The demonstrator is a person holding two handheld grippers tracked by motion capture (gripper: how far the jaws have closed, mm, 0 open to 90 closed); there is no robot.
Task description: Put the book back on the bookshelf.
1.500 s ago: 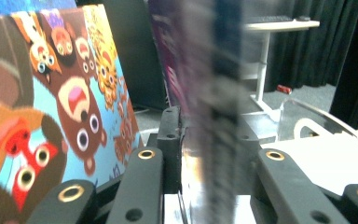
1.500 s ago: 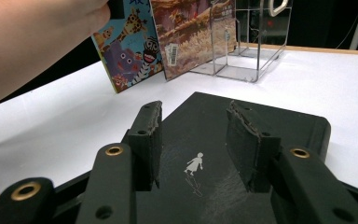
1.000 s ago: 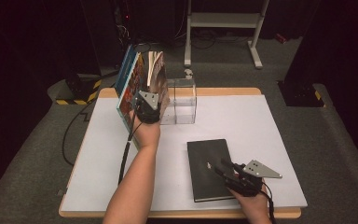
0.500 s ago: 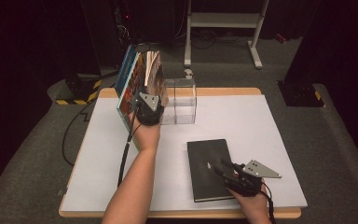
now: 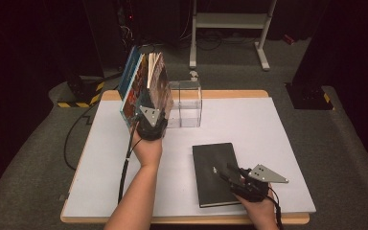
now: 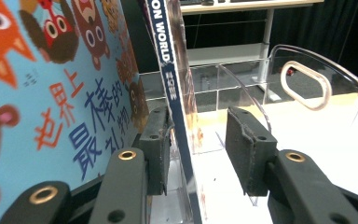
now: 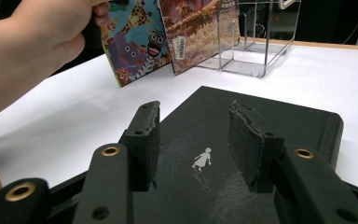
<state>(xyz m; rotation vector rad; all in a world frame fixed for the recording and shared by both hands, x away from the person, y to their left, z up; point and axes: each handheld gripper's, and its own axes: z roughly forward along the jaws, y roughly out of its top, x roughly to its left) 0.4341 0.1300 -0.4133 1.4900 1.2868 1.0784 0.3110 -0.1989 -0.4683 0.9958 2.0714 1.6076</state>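
Left hand-held gripper, newly opened, astride books

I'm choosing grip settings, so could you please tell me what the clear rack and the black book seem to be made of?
The clear rack looks like glossy acrylic or a similar plastic: see-through walls with bright, polished edges. The black book seems to have a matte hard cover, perhaps cloth or coated board, with faint scuffs and a small pale printed figure.

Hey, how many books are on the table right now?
4, maybe more hidden: the black book lies flat near the right gripper; three picture books lean together against the clear rack, the rightmost between the left gripper's opened jaws.
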